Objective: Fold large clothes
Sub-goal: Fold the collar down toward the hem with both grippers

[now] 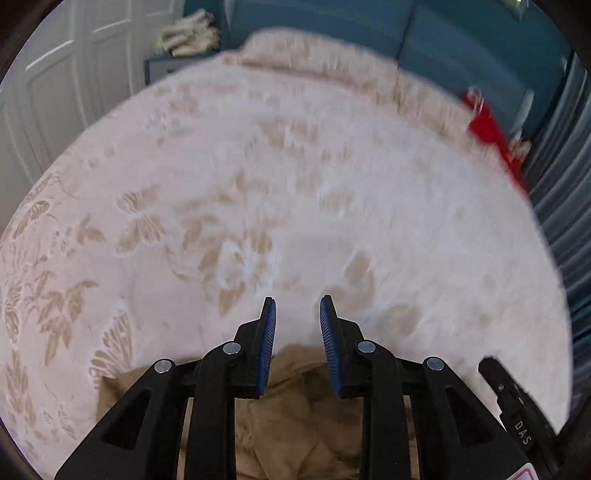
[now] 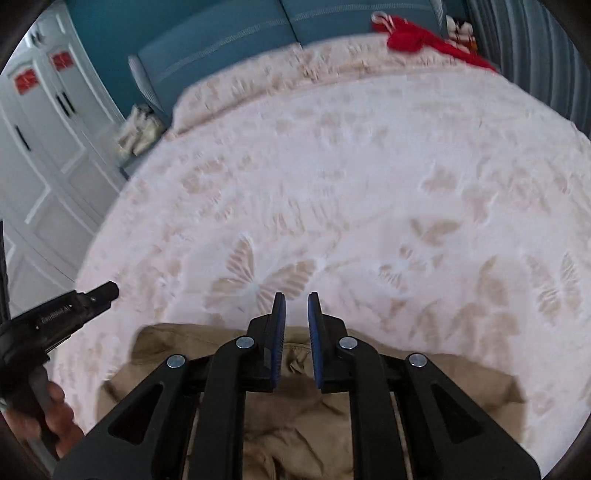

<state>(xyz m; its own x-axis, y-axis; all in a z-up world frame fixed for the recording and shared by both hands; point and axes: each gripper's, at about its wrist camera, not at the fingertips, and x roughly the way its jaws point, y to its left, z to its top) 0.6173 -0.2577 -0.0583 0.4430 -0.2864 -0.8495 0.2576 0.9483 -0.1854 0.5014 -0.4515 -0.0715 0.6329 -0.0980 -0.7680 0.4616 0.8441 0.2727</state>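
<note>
A tan garment [image 1: 303,413] lies crumpled on the near edge of the bed, under both grippers; it also shows in the right wrist view [image 2: 306,417]. My left gripper [image 1: 297,301] is open and empty above the garment's far edge. My right gripper [image 2: 297,295] is open and empty, its blue pads a narrow gap apart, above the garment's far hem. The left gripper's body [image 2: 55,314] shows at the left of the right wrist view, held by a hand. The right gripper's body [image 1: 517,410] shows at the lower right of the left wrist view.
The bed carries a white and beige bedspread [image 1: 295,184] with a butterfly pattern [image 2: 258,277]. A red cloth [image 1: 491,129] lies at the far right corner, also in the right wrist view [image 2: 417,38]. A teal headboard [image 2: 221,33] and white wardrobe doors [image 2: 44,147] stand behind.
</note>
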